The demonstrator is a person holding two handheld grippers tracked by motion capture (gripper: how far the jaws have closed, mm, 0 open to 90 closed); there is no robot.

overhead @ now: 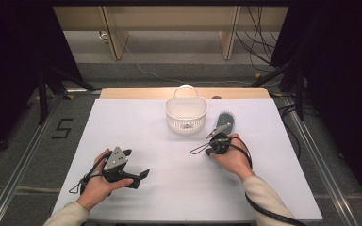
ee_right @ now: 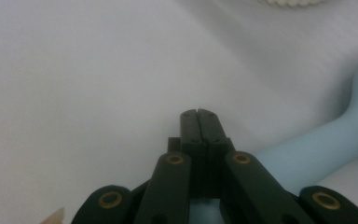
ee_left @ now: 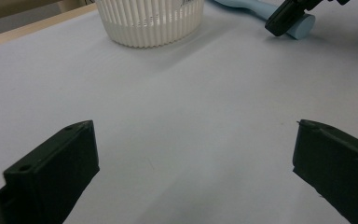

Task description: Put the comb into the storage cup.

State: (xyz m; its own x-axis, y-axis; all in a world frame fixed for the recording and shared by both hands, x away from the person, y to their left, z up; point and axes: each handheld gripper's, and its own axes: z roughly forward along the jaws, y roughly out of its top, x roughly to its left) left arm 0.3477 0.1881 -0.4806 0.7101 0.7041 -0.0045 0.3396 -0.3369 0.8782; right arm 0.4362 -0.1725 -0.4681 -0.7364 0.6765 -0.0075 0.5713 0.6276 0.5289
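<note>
A white slotted basket with a handle stands at the middle back of the white table. Just to its right lies a light blue hairbrush, bristle head away from me. My right gripper is shut, jaws pressed together with nothing between them, its tip over the near end of the brush handle. My left gripper is open at the front left, low over bare table, aimed toward the basket.
A wooden strip runs along the table's back edge behind the basket. Bare white surface lies between the two grippers and on the left half. Beyond the table are floor, cables and wooden furniture legs.
</note>
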